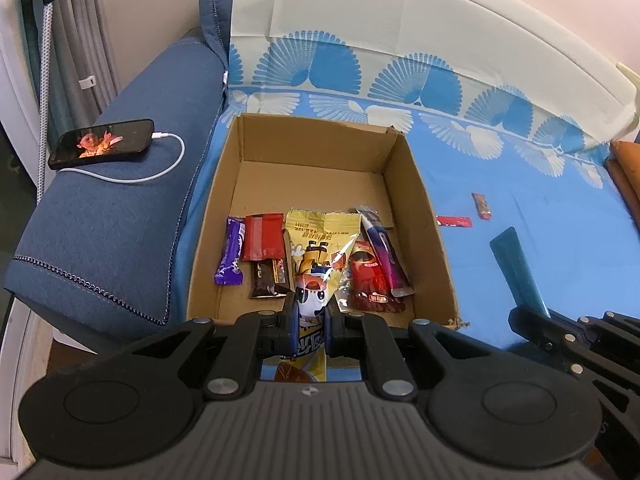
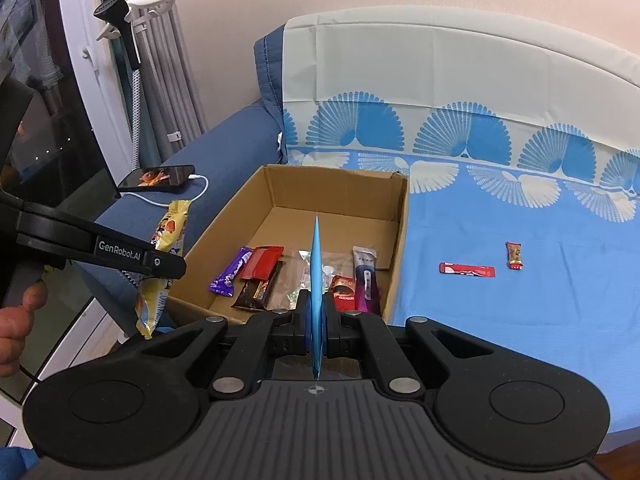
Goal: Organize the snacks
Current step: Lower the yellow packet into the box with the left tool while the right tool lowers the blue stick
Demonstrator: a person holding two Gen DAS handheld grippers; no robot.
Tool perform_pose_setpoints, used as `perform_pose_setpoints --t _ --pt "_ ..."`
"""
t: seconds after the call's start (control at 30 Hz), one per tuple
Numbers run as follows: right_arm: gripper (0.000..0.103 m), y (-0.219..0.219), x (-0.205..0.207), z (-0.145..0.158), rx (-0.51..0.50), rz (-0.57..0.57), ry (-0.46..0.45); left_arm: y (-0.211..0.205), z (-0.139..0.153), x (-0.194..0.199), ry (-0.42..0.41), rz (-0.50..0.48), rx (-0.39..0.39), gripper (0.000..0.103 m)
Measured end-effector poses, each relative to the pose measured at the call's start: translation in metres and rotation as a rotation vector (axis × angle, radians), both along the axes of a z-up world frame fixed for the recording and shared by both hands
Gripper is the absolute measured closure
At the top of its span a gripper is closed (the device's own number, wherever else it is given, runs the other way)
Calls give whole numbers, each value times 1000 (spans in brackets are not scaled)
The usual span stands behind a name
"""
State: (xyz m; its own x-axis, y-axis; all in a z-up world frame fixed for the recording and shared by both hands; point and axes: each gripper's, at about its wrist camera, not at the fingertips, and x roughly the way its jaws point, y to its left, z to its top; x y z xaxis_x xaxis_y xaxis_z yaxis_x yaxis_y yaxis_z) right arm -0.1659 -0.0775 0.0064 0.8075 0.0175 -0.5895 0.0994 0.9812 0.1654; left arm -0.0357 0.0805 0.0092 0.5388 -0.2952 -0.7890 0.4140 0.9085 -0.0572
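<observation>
Above the cardboard box (image 1: pixel 416 216), the left gripper (image 1: pixel 308 316) clamps a yellow snack packet (image 1: pixel 312 276). The right gripper (image 2: pixel 316 312) pinches a blue packet (image 2: pixel 316 264) edge-on.

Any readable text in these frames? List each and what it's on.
"GenRobot.AI": white lettering on the left gripper, on its black finger, in the right wrist view.
Yellow snack pack in the cardboard box: printed characters, too blurred to read.
Red packet: small label, unreadable.
Red stick packet on the blue sheet: print too small.
Nothing else legible.
</observation>
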Motion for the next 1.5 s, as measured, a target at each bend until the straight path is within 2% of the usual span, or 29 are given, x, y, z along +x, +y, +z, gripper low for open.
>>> perform_pose_setpoints --t 0.6,1.5 --pt "98 -10 54 -4 6 10 14 -10 -8 56 15 30 -9 91" --pt "98 -45 163 -60 68 6 114 -47 -67 151 98 32 93 90"
